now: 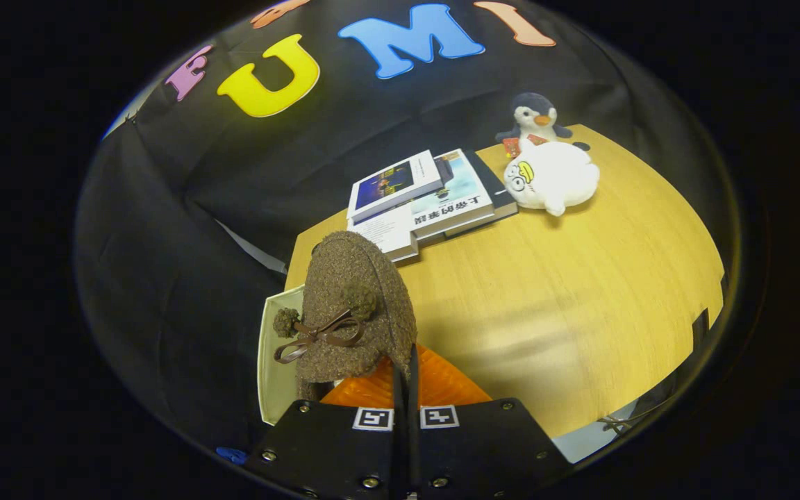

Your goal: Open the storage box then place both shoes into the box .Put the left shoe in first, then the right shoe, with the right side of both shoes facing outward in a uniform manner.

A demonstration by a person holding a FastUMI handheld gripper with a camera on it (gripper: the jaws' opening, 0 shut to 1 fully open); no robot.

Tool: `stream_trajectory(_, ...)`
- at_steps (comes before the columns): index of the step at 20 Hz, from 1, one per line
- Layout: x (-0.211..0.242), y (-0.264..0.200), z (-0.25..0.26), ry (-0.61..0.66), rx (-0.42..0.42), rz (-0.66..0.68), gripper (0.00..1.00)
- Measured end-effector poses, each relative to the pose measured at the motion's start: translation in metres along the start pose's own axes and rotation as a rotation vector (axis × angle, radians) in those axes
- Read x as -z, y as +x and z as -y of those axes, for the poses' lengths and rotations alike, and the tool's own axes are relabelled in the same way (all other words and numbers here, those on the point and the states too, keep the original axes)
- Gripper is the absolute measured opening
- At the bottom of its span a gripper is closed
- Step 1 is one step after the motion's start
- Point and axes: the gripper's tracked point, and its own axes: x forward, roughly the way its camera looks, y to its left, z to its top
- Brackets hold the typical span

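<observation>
Brown woolly shoe (355,305) with pompoms and a ribbon bow fills the space just ahead of the gripper (405,375); fingers nearly together, pinching the shoe's rim; shoe hangs over the pale storage box (271,361) at the table (580,292) edge; beyond, stacked books (421,198), a round white plush (551,177), a penguin toy (534,114).

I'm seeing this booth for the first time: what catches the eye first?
A fuzzy brown shoe with a bow and pompoms stands out, held up in the shut claw over a white box. Beyond it on the wooden table lie stacked books, with a white plush toy and a penguin toy beside them.
</observation>
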Motion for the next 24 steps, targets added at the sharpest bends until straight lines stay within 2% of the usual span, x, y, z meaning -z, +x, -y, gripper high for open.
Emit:
stream_trajectory(9,0.023,0.040,-0.071,-0.044,-0.040,-0.027,0.00)
stream_trajectory(17,0.047,0.073,-0.077,-0.088,0.029,-0.053,0.02)
stream_trajectory(19,0.045,0.073,-0.084,-0.088,0.010,-0.034,0.22)
stream_trajectory(20,0.038,0.070,-0.089,-0.088,-0.009,-0.006,0.46)
stream_trajectory(21,0.033,0.067,-0.093,-0.093,-0.014,0.017,0.56)
stream_trajectory(22,0.025,0.059,-0.092,-0.115,-0.001,0.037,0.84)
stream_trajectory(23,0.019,0.057,-0.090,-0.151,0.014,0.064,0.95)
stream_trajectory(24,0.010,0.050,-0.091,-0.181,0.013,0.089,0.98)
